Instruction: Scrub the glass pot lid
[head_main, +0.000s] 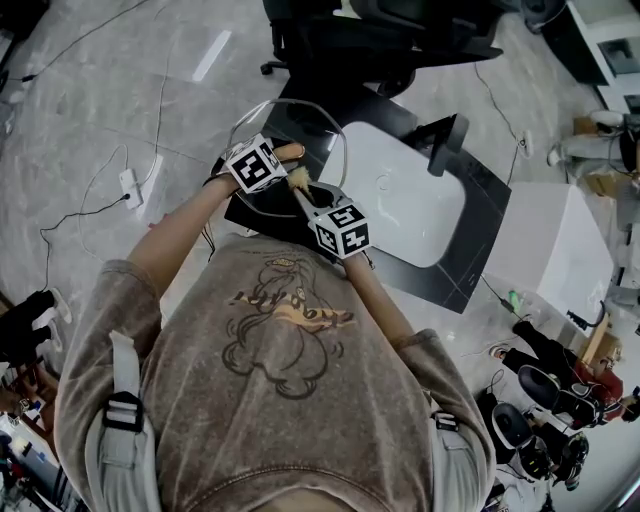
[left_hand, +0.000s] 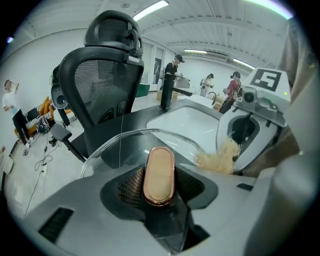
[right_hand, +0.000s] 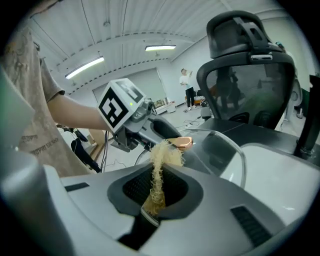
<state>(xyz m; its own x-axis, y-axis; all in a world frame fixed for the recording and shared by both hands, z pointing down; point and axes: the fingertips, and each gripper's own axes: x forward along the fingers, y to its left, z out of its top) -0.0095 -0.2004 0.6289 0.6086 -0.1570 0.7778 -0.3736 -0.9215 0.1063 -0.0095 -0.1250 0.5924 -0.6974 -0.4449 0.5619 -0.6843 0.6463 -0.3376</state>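
Glass pot lid (left_hand: 120, 147) hangs in the air just beside the sink (head_main: 400, 205), and our left gripper (left_hand: 159, 182) is clamped on its copper knob (left_hand: 159, 172) alone. Our right gripper (right_hand: 156, 192) pinches a straw-coloured scrubber (right_hand: 162, 152), its tuft close to the knob. Hard pressure out at the rim could twist the lid about that smooth knob and let it slip, likely onto the sink's edge. Whether the tuft touches glass, we cannot quite tell.
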